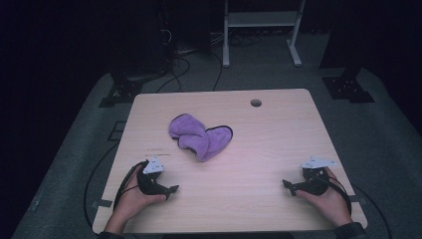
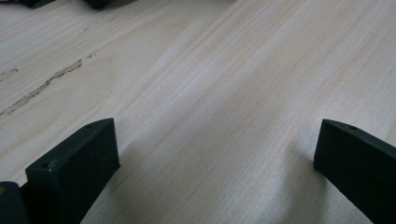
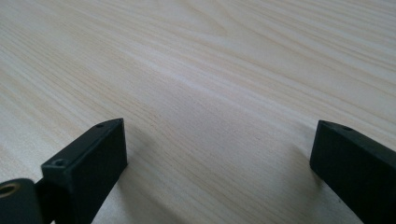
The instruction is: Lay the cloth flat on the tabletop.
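The purple microfibre cloth (image 1: 200, 137) is lying crumpled in a loose heap with a dark edge trim showing along one lobe. It sits ahead of both tools, well apart from each, up and to the right of the left hand-held gripper (image 1: 171, 189) and up and to the left of the right hand-held gripper (image 1: 286, 184). Nothing is touching it.

What could go sideways from here: the cloth is bunched in overlapping folds, so a pinch from either side would probably catch several layers or only the top flap, and the thing would lift as a wad rather than open out. Coming in too flat is another risk, since the jaws could just shove the heap along the smooth bench (image 1: 249, 199) instead of getting under an edge. And if both tools go for the same lobe, the person would likely end up with a twisted bundle.

As for the grippers, both are resting low near the person's edge of the bench, one in each hand, tips pointed inward toward each other. In the left gripper view the two black jaws stand wide apart with only bare wood grain between them, plus a scuffed streak (image 2: 42, 86) farther off. The right gripper view looks the same: jaws spread wide, plain wood between, holding nothing.

Beyond the cloth there's a round cable hole (image 1: 256, 103) near the far edge.
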